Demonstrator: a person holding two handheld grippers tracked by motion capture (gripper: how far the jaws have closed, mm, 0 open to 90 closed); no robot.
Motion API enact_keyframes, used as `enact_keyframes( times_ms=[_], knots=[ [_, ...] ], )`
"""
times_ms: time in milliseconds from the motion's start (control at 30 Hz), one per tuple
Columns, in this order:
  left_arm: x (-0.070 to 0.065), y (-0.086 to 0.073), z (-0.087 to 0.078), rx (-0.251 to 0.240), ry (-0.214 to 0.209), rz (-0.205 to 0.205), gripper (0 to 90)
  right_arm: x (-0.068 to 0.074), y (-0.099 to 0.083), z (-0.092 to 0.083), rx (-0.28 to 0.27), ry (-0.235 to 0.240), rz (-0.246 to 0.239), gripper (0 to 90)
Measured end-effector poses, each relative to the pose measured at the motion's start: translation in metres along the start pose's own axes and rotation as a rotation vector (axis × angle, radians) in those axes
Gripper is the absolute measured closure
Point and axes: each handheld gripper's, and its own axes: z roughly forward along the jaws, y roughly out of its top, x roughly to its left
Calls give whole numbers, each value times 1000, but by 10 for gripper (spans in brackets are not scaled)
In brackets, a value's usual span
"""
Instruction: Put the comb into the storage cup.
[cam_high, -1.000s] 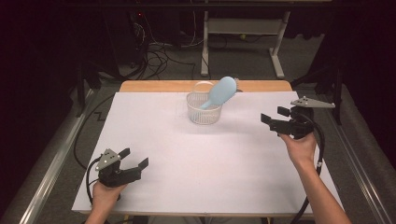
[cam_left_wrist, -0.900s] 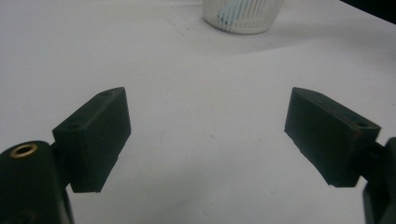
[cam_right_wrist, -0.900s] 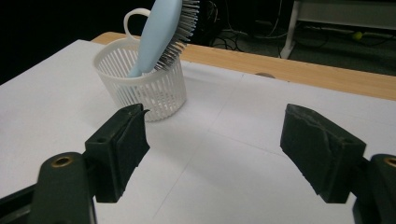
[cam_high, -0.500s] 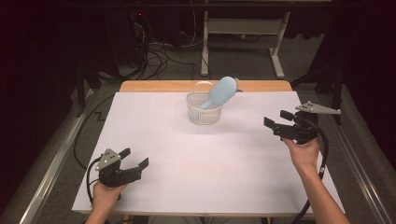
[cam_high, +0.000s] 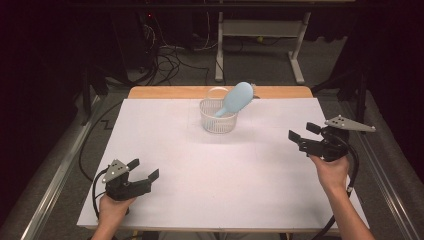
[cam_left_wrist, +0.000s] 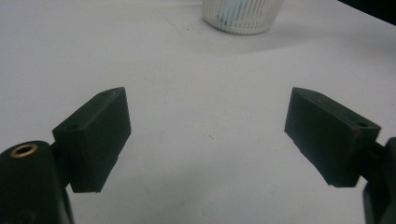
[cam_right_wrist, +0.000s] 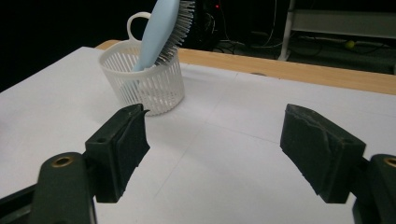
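White paper covers the table (cam_high: 165, 150), and the one landmark on it is the white slatted basket (cam_high: 218, 120) standing toward the far edge, near the middle. Well to the near-left of that basket, the left gripper (cam_high: 144, 170) rests low over the paper, its jaws spread wide with nothing between them; in the left gripper view the basket (cam_left_wrist: 243, 16) sits far ahead at the top, with bare paper between. Inside the basket stands a pale blue hairbrush (cam_high: 235, 98), handle down, its head leaning out over the rim to the right and away from the person; the right gripper view shows the bristles of the hairbrush (cam_right_wrist: 161, 28) facing right. Well to the right of the basket, and a little nearer the person, the right gripper (cam_high: 303, 134) hovers above the paper, jaws also wide apart and empty, pointing back toward the basket. Judging from this, the brush looks placed and neither hand is engaged with it, so the step in hand reads as a pause between moves. Any next grasp would call for the right gripper to travel left to the brush head and close on it above the rim.
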Motion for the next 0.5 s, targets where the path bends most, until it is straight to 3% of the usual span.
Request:
enact_keyframes(
  times_ms=[500],
  knots=[
    [0, 0, -2, -6, 2, -2, 139, -2, -13, -15, -30, -18, -2, 231]
  ],
)
